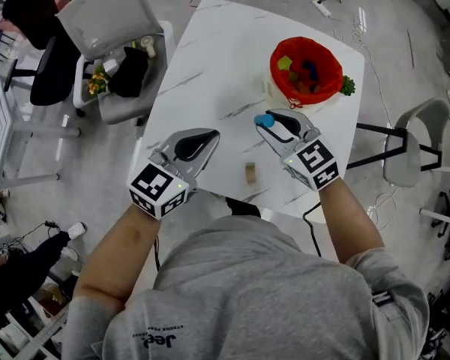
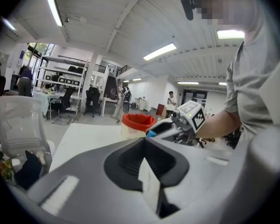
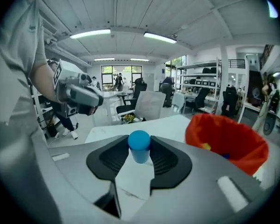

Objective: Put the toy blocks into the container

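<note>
My right gripper (image 1: 267, 123) is shut on a small blue round-topped block (image 1: 263, 120), held above the white marble table (image 1: 210, 66) a little in front of the red container (image 1: 274, 72). The right gripper view shows the blue block (image 3: 139, 146) pinched between the black pads, with the container (image 3: 224, 135) to the right. Several coloured blocks lie inside the container. A tan wooden block (image 1: 250, 172) stands on the table between the two grippers. My left gripper (image 1: 212, 135) hovers over the table's near left part, its jaws together with nothing between them (image 2: 143, 140).
A white chair (image 1: 109, 21) loaded with a black bag and small items stands beyond the table's left edge. A green item (image 1: 348, 85) sits beside the container. Another chair (image 1: 416, 137) is at the right, and cables lie on the floor.
</note>
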Demonstrator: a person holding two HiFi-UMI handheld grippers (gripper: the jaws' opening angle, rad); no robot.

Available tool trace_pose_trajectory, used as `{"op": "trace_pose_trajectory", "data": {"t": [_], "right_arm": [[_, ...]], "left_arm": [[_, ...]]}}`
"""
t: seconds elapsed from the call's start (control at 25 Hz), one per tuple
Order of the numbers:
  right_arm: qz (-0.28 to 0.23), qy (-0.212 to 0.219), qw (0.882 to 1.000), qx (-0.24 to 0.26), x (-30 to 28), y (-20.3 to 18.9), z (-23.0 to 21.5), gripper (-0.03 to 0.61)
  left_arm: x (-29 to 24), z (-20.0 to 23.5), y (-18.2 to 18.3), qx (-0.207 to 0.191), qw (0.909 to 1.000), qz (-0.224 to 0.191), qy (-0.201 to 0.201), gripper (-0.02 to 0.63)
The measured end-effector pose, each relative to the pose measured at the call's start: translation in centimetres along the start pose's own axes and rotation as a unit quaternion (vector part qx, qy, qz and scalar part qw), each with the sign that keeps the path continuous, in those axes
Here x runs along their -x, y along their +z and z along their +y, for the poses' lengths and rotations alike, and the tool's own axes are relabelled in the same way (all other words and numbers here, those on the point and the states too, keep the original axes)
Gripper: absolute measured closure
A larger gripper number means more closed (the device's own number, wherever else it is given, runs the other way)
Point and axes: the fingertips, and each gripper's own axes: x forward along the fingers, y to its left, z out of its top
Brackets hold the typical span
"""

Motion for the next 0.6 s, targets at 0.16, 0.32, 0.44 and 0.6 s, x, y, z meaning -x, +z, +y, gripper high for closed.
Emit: {"op": "trace_pose_trajectory", "data": {"t": [0.16, 0.32, 0.44, 0.6], "right_arm": [[-0.028, -0.052, 0.998, 0.003, 3.8, 5.6, -5.8, 0.436], [-0.034, -0.091, 0.995, 0.011, 6.2, 9.2, -10.9, 0.436], [-0.026, -0.115, 0.993, 0.008, 7.2, 10.2, -13.9, 0.436], [-0.012, -0.132, 0.991, -0.009, 7.6, 9.7, -16.7, 0.436]], "left_arm": [[-2.0, 0.4, 4.6, -0.029, 0.9992, -0.024, -0.012, 0.555], [-4.5, 0.9, 9.1, -0.053, 0.9973, -0.043, -0.025, 0.555], [-6.3, 0.8, 11.2, -0.065, 0.9961, -0.048, -0.037, 0.555], [-8.8, 0.3, 12.7, -0.074, 0.9947, -0.047, -0.053, 0.555]]}}
